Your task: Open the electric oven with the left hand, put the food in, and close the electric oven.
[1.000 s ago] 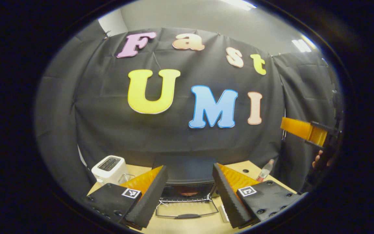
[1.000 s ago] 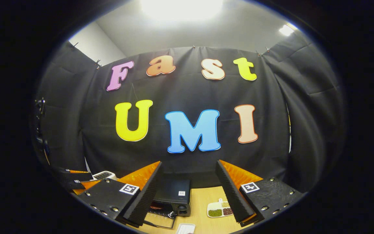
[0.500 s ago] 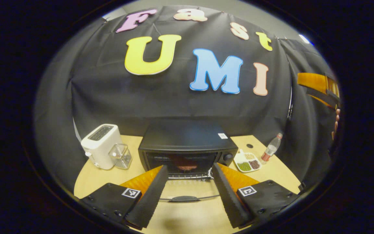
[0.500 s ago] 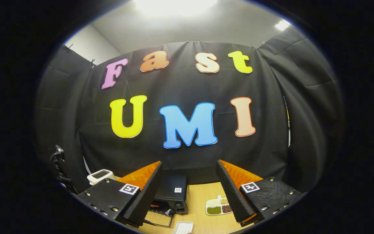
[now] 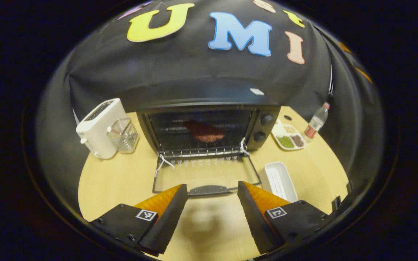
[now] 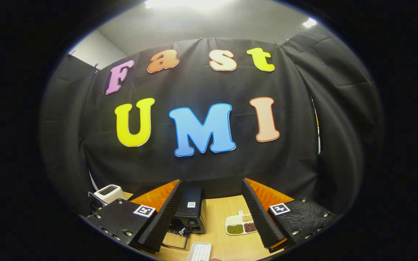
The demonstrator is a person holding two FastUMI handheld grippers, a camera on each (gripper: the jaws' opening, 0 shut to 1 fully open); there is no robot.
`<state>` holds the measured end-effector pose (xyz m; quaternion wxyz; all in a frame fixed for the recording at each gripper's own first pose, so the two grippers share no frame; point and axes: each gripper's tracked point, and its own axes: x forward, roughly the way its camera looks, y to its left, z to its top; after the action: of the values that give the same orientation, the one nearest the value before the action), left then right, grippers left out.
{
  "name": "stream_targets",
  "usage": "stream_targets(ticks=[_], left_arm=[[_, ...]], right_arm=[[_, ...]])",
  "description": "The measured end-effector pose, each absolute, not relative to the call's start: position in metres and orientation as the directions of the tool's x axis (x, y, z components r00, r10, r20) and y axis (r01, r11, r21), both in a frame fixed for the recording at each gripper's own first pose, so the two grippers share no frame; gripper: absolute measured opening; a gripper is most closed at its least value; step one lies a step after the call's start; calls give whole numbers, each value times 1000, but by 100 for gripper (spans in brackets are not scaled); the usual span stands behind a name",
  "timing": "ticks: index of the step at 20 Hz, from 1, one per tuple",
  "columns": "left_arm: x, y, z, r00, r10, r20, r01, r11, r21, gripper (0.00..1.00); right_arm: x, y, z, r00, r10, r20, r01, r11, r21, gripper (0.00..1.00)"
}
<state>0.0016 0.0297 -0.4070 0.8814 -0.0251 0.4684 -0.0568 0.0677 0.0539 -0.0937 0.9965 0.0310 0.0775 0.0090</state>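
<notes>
The black electric oven (image 5: 209, 125) stands at the middle of the wooden table with its glass door (image 5: 205, 175) folded down flat toward me. A reddish piece of food (image 5: 204, 131) lies on the rack inside. My left gripper (image 5: 210, 214) hovers open just in front of the door's handle (image 5: 209, 189), nothing between its fingers. In the right gripper view the oven (image 6: 191, 214) appears small and low, and my right gripper (image 6: 212, 217) is open, held high above the table with nothing in it.
A white toaster (image 5: 98, 127) and a clear grater (image 5: 123, 135) stand left of the oven. A sectioned dish of beans (image 5: 289, 136) and a bottle (image 5: 315, 122) sit to its right. An empty white tray (image 5: 278, 180) lies beside the door.
The left gripper view has tilted down and come in toward the oven, so the open door and food show fully. The right gripper shifted slightly; the other hand has left the left view.
</notes>
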Motion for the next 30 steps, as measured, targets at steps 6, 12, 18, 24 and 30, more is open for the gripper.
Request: stream_targets(ticks=[6, 12, 18, 24, 30], left_arm=[[-21, 30, -462, 398, -98, -912, 21, 995, -98, 99], [-22, 26, -492, 310, -104, -945, 15, 994, -104, 97], [-17, 24, -506, 267, -107, -958, 1, 994, -111, 99], [-6, 24, -513, 246, -109, -963, -16, 993, -116, 96], [-7, 23, -523, 205, -107, -973, 12, 994, -107, 99]], right_arm=[[68, 43, -99, 985, 7, -171, 0, 999, 40, 98], [70, 35, -106, 981, -13, -192, 21, 999, 36, 98], [72, 37, -110, 980, -14, -198, 18, 1000, 21, 98], [74, 41, -114, 978, -12, -210, 16, 1000, 15, 98], [73, 44, -117, 976, -12, -218, 18, 1000, 24, 98]])
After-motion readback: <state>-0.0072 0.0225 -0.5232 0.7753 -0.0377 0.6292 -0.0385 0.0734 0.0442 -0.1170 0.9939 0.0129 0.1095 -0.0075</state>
